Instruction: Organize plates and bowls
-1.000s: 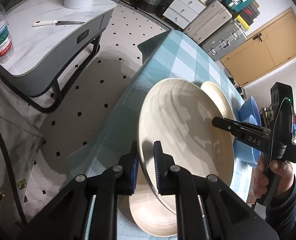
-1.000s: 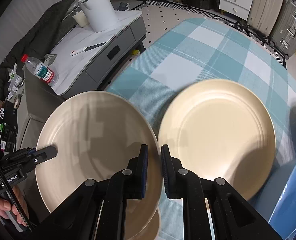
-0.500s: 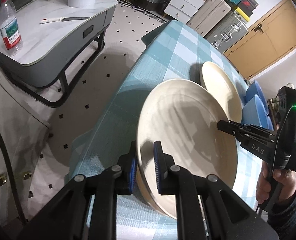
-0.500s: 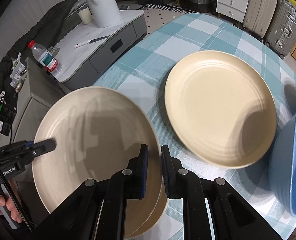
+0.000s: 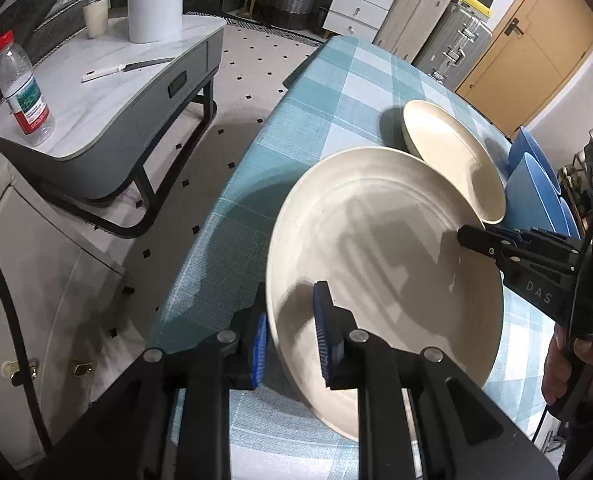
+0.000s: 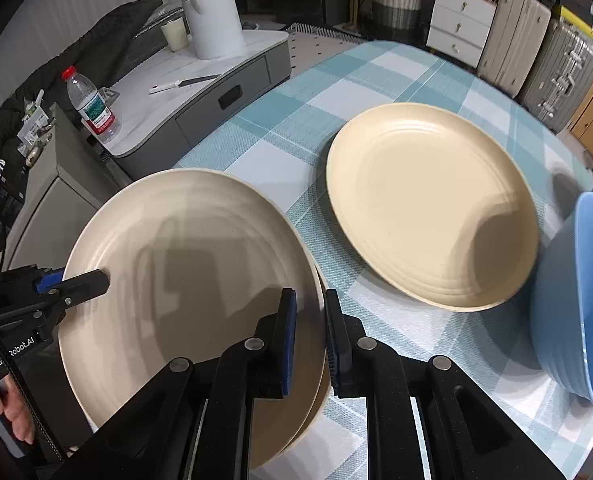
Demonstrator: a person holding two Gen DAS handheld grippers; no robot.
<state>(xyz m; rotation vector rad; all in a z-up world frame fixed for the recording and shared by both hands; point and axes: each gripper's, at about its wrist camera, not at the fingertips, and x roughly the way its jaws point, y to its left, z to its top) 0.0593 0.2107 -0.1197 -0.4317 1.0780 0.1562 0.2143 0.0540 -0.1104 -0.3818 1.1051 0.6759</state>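
I hold the top plate (image 5: 380, 264) from two sides. My left gripper (image 5: 290, 334) has its rim between the pads (image 5: 261, 344) and the jaws are opening, gap visible both sides of the rim, so no real pinch there now. My right gripper (image 6: 310, 332) sits narrow on the opposite rim and pinches it between the blue pads (image 6: 290, 336). The top plate lies on at least one more cream plate (image 6: 316, 396), its edge showing just under mine at the right gripper.

Landmark: this stack, at the near edge of the checked tablecloth (image 6: 280, 128).
- Second single plate (image 6: 428, 204): just beyond the stack, flat on the cloth, not touching it.
- Blue bowls (image 6: 576, 300): beyond that plate, further from the stack; count unclear (two at least).
- Side table (image 5: 88, 112) w/ water bottle (image 5: 24, 88), knife (image 5: 124, 70), white bin (image 5: 156, 0): off the cloth, well apart from the stack.

Step in hand, my judgement: seating the top plate on the stack and letting go. To do it well: rims concentric before release, open left fully, then right, draw both pads out level along the rim (no lift, or the plate tips). Stack is near the table edge; avoid pushing it outward.

Writing: "DAS" on the right gripper's body; "Robot.AI" w/ a leading letter, prob. "G", on the left's. Bottle label unreadable.
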